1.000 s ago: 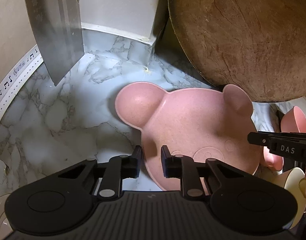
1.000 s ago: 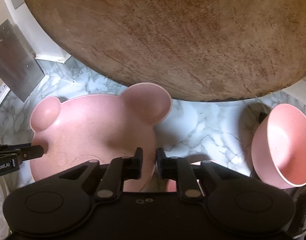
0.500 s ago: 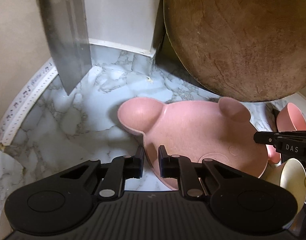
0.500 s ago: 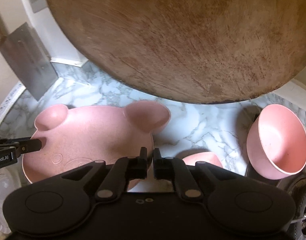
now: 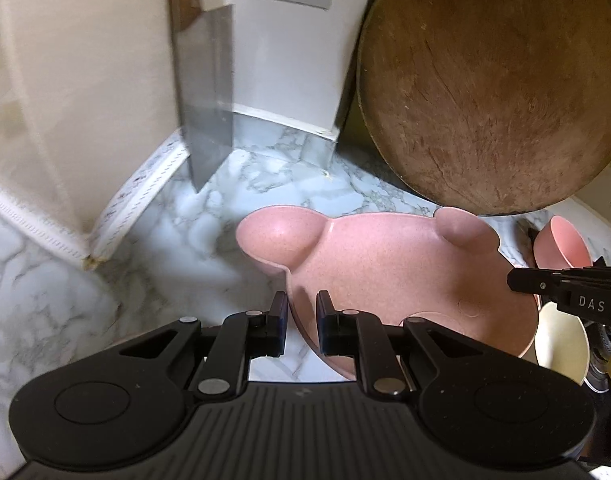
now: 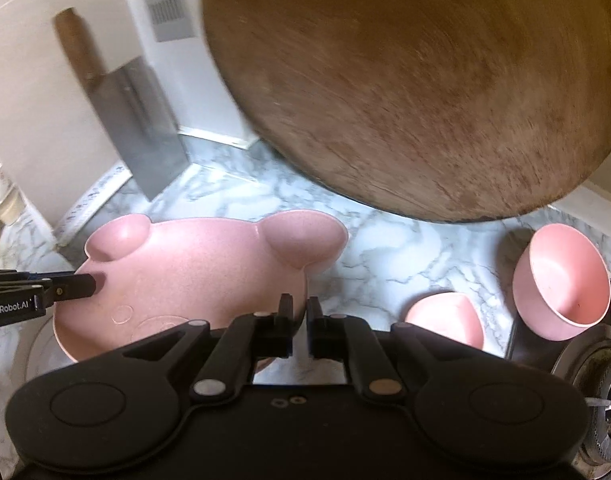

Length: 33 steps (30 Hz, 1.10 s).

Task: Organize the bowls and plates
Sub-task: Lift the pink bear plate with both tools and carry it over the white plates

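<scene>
A pink bear-eared plate (image 5: 405, 276) hangs tilted above the marble bench (image 5: 185, 232); left tongs (image 5: 301, 322) and right tongs (image 6: 300, 322) each pinch its rim.

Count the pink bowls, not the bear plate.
2. One pink bowl sits tilted at the far right by the stove; a second pink bowl lies low beside the right gripper. More may be hidden behind the grippers.

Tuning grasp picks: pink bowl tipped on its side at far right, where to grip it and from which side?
Take the bowl by its rim, one finger inside, one outside. It lies tipped, mouth facing left toward the counter, so come from the left at the exposed upper or left rim. The lower right edge sits against dark stove hardware, leaving less room. The right gripper is nearest, but holds the bear plate.
</scene>
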Each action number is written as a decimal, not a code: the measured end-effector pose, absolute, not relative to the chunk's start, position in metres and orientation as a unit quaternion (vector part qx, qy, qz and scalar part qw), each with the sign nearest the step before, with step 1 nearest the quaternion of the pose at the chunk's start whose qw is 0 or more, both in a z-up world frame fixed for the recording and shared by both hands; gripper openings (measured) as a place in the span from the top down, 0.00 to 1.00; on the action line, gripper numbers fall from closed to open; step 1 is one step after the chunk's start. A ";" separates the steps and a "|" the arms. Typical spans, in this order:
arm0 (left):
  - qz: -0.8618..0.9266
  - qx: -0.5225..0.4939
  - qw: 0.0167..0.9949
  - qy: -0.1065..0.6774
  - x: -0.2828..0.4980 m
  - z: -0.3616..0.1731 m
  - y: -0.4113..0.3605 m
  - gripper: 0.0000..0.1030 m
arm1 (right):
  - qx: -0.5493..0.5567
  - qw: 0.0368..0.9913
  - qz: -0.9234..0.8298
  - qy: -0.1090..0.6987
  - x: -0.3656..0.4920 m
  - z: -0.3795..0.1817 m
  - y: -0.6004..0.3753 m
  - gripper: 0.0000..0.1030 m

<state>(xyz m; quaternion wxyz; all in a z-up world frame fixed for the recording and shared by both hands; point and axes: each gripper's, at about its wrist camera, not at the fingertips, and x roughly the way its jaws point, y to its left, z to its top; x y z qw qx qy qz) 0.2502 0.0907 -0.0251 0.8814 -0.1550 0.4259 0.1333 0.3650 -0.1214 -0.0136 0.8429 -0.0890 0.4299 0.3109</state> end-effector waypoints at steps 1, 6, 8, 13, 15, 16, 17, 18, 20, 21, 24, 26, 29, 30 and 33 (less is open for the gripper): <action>0.135 -0.156 0.881 0.425 0.244 -0.023 0.092 0.86 | -0.090 0.843 0.315 0.426 0.360 -0.011 -0.120 0.93; 0.149 -0.158 0.883 0.415 0.213 -0.015 0.099 0.86 | -0.098 0.843 0.332 0.412 0.336 0.001 -0.107 0.93; 0.153 -0.166 0.884 0.410 0.200 -0.014 0.104 0.86 | -0.101 0.841 0.341 0.407 0.327 0.005 -0.102 0.93; 0.171 -0.174 0.882 0.403 0.168 -0.014 0.115 0.86 | -0.109 0.838 0.364 0.392 0.304 0.011 -0.084 0.93; 0.180 -0.174 0.882 0.399 0.155 -0.014 0.120 0.86 | -0.110 0.835 0.372 0.390 0.296 0.011 -0.077 0.93; 0.181 -0.176 0.882 0.398 0.149 -0.013 0.123 0.86 | -0.110 0.833 0.376 0.391 0.293 0.011 -0.074 0.92; 0.183 -0.178 0.881 0.397 0.144 -0.013 0.126 0.86 | -0.109 0.830 0.382 0.392 0.290 0.011 -0.070 0.92; 0.188 -0.181 0.881 0.395 0.139 -0.012 0.129 0.86 | -0.110 0.828 0.386 0.393 0.287 0.010 -0.067 0.92; 0.196 -0.184 0.880 0.392 0.129 -0.011 0.135 0.86 | -0.115 0.825 0.392 0.391 0.280 0.008 -0.058 0.92; 0.201 -0.186 0.879 0.390 0.125 -0.010 0.138 0.86 | -0.117 0.824 0.394 0.390 0.277 0.007 -0.054 0.92; 0.212 -0.189 0.876 0.389 0.115 -0.010 0.145 0.86 | -0.118 0.818 0.401 0.397 0.270 0.002 -0.043 0.92; 0.218 -0.191 0.874 0.390 0.109 -0.012 0.151 0.86 | -0.123 0.815 0.403 0.398 0.266 -0.002 -0.037 0.92; 0.223 -0.194 0.872 0.390 0.102 -0.015 0.158 0.86 | -0.128 0.810 0.407 0.402 0.262 -0.006 -0.028 0.92; 0.225 -0.195 0.871 0.391 0.100 -0.017 0.160 0.86 | -0.130 0.809 0.408 0.402 0.260 -0.008 -0.026 0.92; 0.228 -0.200 0.869 0.392 0.096 -0.022 0.166 0.86 | -0.136 0.808 0.409 0.401 0.257 -0.013 -0.019 0.92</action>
